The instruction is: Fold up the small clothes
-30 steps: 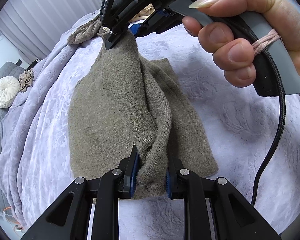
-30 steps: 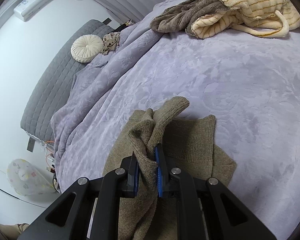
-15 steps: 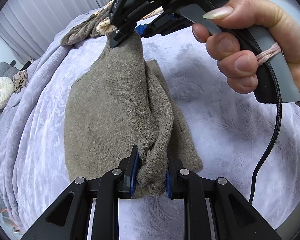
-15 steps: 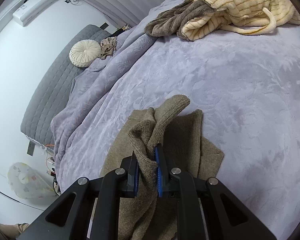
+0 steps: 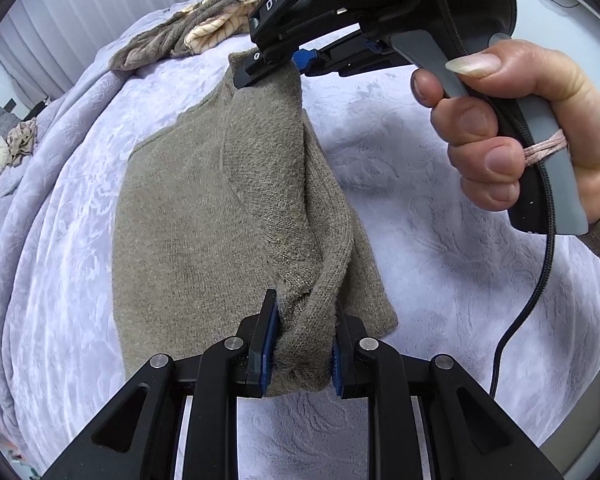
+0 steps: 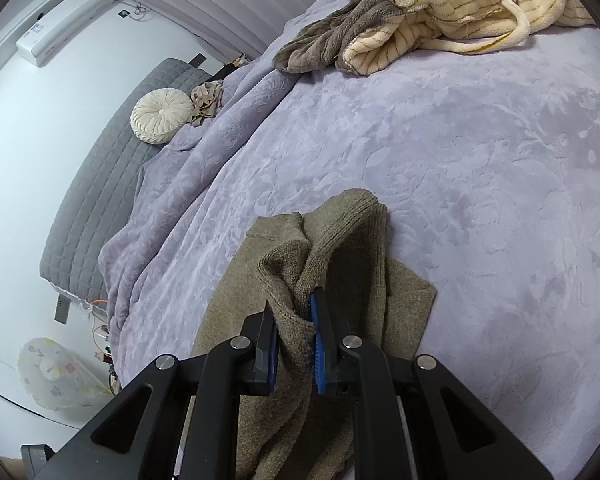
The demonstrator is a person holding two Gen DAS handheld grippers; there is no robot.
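Left gripper [image 5: 303,342] clamped on the near edge of the knit garment [image 5: 204,216], right gripper [image 6: 294,346] pinching the far end, that edge lifted above the lavender blanket [image 6: 480,184]. Risk now: thick bunched knit slipping a pad, or uneven lowering skewing the fold. Beyond, the striped pile [image 6: 440,12] stays clear.

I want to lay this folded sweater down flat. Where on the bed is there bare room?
The lilac blanket is bare between the sweater and the striped robe. The far edge is crowded by the robe and a brown garment.
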